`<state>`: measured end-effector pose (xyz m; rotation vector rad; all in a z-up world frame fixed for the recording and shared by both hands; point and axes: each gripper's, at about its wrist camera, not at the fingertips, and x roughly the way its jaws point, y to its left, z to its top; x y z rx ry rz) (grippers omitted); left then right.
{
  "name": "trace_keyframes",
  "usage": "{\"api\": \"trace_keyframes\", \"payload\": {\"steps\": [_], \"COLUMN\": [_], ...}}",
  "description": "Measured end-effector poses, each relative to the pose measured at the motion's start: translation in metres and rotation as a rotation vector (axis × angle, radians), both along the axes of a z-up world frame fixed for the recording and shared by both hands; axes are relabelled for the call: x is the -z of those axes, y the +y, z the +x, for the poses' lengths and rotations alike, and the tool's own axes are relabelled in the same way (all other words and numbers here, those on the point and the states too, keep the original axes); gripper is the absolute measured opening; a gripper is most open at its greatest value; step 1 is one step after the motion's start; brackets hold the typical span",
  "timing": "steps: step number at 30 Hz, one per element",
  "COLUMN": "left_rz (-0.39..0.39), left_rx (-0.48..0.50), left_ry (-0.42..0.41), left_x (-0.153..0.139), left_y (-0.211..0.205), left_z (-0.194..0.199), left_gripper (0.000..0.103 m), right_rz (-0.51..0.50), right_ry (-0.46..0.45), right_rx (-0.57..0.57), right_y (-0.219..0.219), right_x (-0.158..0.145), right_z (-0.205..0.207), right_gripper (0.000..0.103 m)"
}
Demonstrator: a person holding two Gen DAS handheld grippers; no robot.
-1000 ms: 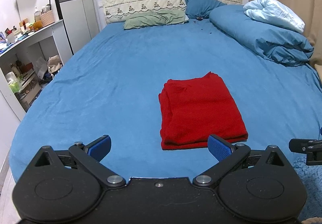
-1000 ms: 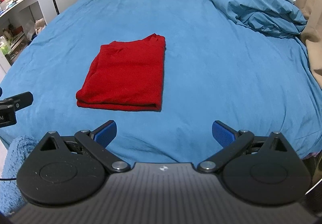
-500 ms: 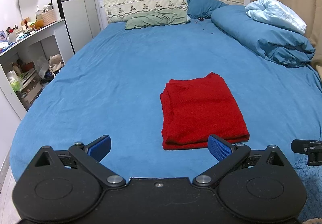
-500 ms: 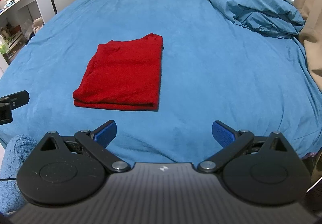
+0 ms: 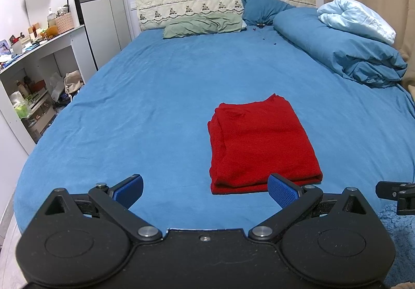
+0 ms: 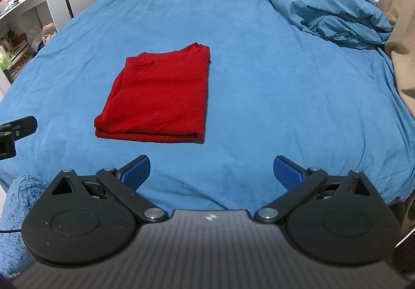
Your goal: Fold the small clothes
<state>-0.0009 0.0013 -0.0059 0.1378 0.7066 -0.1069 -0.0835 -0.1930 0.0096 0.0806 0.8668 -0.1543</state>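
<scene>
A red garment (image 5: 262, 143) lies folded into a flat rectangle on the blue bed sheet (image 5: 160, 96); it also shows in the right wrist view (image 6: 160, 96). My left gripper (image 5: 206, 191) is open and empty, held back from the garment's near edge, to its left. My right gripper (image 6: 212, 172) is open and empty, held back from the garment's near edge, to its right. Neither gripper touches the cloth.
A rolled blue duvet (image 5: 347, 55) with a pale blanket (image 5: 355, 19) lies at the back right. Pillows (image 5: 202, 26) rest by the headboard. White shelves (image 5: 33, 76) stand left of the bed. A fluffy blue rug (image 6: 18, 211) lies below the bed's near edge.
Both grippers have drifted slightly; the garment sits a little further right in the left view and a little further left in the right view. The garment itself has not moved.
</scene>
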Motion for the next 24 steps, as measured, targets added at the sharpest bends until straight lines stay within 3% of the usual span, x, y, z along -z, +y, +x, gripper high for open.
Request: {"api": "trace_keyframes", "payload": {"steps": [24], "left_rz": [0.007], "left_rx": [0.011], "left_ry": [-0.024], "left_x": [-0.0006], "left_y": [0.002], "left_z": [-0.0011], "left_gripper": [0.103], "right_rz": [0.005], "right_ry": [-0.024], "right_rx": [-0.002], "right_y": [0.0029], "right_x": [-0.0057], "right_z": [-0.0018], "right_gripper": [0.103]}}
